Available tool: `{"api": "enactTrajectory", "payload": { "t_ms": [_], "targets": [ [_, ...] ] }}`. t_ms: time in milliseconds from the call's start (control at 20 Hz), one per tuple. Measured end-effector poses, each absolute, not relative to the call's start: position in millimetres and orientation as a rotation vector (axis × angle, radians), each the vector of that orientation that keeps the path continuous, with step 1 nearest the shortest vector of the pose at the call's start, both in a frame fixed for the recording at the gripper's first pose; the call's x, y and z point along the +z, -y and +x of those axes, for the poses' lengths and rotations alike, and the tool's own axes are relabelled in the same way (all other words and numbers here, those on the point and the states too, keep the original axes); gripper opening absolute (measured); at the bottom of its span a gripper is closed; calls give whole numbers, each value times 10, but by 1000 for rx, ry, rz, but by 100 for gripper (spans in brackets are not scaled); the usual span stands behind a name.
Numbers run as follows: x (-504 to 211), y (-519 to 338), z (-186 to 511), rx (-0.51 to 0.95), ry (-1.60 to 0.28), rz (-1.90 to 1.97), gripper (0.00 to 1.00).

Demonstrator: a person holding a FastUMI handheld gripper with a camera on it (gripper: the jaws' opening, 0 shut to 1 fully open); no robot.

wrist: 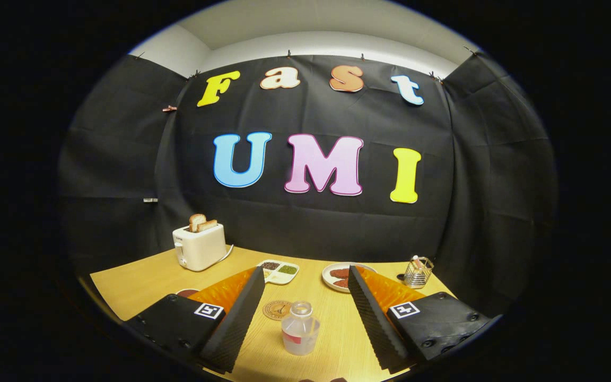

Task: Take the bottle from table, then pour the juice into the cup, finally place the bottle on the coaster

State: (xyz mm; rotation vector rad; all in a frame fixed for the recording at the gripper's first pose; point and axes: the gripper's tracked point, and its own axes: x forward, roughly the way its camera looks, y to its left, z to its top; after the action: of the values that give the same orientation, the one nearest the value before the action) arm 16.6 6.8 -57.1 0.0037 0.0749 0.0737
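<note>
OK, the gripper [303,313] has its fingers spread wide apart, nothing touching either pad. The bottle [300,328] stands upright on the wooden table [141,284], in the gap between the two fingers, clear of both. It's a small see-through bottle with no cap on its neck and a red patch low on its side. Can't tell how much liquid is in it.

Taking the bottle as the reference:
- The coaster [277,310] lies flat just behind it and a bit to the left, a round brown disc, partly hidden by the left finger. Close to the bottle but not touching, as far as I can tell.
- Further back left sits a divided tray [279,271] with dark and green fillings in its compartments.
- Well beyond that, far left, a cream toaster [199,247] with two slices of bread sticking out of the slots, cord trailing off its right side.
- Back right, a plate [337,277] with brownish-red pieces on it, partly behind the right finger.
- Further right of the plate, a small wire basket [418,272] with something pale standing in it.
- A dark round rim [186,292] pokes out behind the left finger; could be the cup, can't confirm.
</note>
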Motion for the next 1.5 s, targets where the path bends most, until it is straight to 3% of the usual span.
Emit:
{"api": "enactTrajectory", "payload": {
  "t_ms": [750, 1250, 1450, 1500],
  "targets": [
    [-1733, -122, 617, 95, -162, -13, 97],
    [-2018, -188, 638, 101, -186, 33, 98],
    [-2068, -189, 674, 99, -197, 61, 93],
    [-2054, -180, 700, 94, -190, 67, 87]
  ]
}}
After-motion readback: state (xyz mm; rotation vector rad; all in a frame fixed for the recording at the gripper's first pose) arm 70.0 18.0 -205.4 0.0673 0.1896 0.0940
